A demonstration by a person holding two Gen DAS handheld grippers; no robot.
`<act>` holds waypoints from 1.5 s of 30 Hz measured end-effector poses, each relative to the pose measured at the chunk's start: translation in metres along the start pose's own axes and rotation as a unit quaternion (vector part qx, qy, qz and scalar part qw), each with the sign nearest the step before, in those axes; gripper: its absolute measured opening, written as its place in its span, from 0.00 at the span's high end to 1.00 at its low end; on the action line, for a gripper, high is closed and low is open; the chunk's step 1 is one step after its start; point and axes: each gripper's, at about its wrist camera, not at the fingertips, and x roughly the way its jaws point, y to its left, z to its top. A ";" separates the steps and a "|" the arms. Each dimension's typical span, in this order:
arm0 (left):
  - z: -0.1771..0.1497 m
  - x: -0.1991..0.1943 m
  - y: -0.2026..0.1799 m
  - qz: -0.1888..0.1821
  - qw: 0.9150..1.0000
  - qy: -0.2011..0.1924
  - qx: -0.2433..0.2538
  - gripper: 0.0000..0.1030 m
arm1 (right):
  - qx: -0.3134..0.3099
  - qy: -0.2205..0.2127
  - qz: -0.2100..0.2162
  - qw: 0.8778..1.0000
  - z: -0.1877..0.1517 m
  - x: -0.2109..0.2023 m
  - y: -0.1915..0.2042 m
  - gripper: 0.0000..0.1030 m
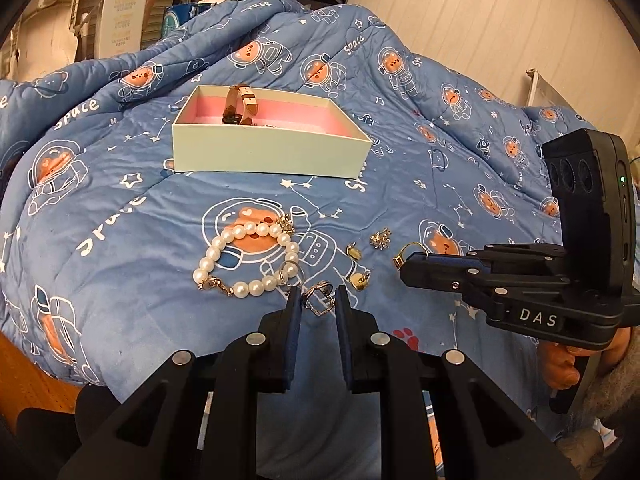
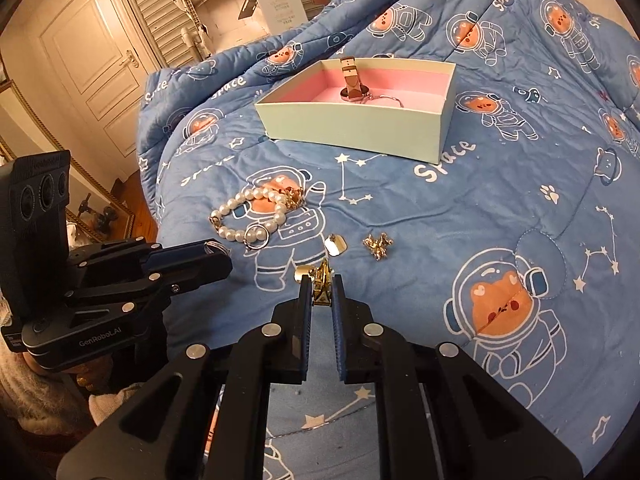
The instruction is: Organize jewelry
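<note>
On the blue astronaut quilt [image 1: 120, 240] lies loose jewelry. My left gripper [image 1: 318, 294] is shut on a silver ring [image 1: 318, 300], just in front of the pearl bracelet [image 1: 248, 256]. In the right wrist view my right gripper [image 2: 322, 280] is shut on a gold ring [image 2: 322, 290]; the left wrist view shows that gold ring [image 1: 408, 254] at the right gripper's tip. Beyond stands the open pale green box [image 1: 272, 156] with pink lining, and a tan-strapped watch [image 2: 352, 80] sits inside it.
Two small gold earrings [image 1: 354, 252] [image 1: 360, 280] and a sparkly gold brooch [image 1: 380, 238] lie between the grippers. Another silver ring [image 2: 256, 236] rests against the pearl bracelet [image 2: 248, 216]. The quilt drops off at the left, toward a wooden floor and a white door [image 2: 92, 52].
</note>
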 end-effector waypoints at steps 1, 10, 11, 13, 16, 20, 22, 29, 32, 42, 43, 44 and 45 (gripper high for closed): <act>0.002 0.000 0.000 -0.001 1.000 -0.001 0.000 0.84 | 0.000 -0.002 0.003 1.000 0.003 -0.001 0.001 0.90; 0.028 -0.002 0.010 -0.001 1.000 -0.018 0.009 0.84 | 0.003 -0.042 0.008 0.999 0.031 -0.007 0.008 0.90; 0.031 -0.001 0.012 0.000 1.000 -0.020 0.009 0.84 | 0.004 -0.050 0.005 0.999 0.035 -0.007 0.009 0.90; 0.039 0.001 0.014 0.004 1.000 -0.022 0.013 0.84 | 0.002 -0.060 0.002 0.998 0.042 -0.007 0.010 0.90; 0.052 0.003 0.017 0.014 0.999 -0.029 0.025 0.84 | -0.003 -0.071 -0.003 0.997 0.054 -0.005 0.008 0.90; 0.071 0.008 0.023 0.019 0.999 -0.032 0.032 0.84 | -0.019 -0.077 -0.014 0.997 0.073 0.001 0.003 0.90; 0.081 0.011 0.026 0.020 0.999 -0.031 0.034 0.84 | -0.027 -0.078 -0.019 0.996 0.082 0.003 -0.001 0.90; 0.118 0.031 0.047 0.021 0.999 -0.019 0.022 0.84 | -0.050 -0.055 -0.025 0.997 0.124 0.020 -0.021 0.90; 0.133 0.043 0.055 0.025 0.999 -0.006 0.019 0.84 | -0.052 -0.036 -0.027 0.998 0.140 0.032 -0.031 0.90; 0.170 0.102 0.078 0.018 0.995 0.097 0.012 0.84 | -0.075 0.039 0.008 0.996 0.181 0.082 -0.052 0.90; 0.172 0.106 0.078 0.021 0.994 0.106 0.016 0.84 | -0.082 0.049 0.005 0.995 0.184 0.087 -0.054 0.90; 0.174 0.111 0.078 0.019 0.993 0.118 0.021 0.84 | -0.090 0.062 0.008 0.994 0.187 0.094 -0.055 0.90; 0.176 0.116 0.077 0.019 0.991 0.129 0.028 0.84 | -0.097 0.068 0.005 0.993 0.189 0.098 -0.056 0.90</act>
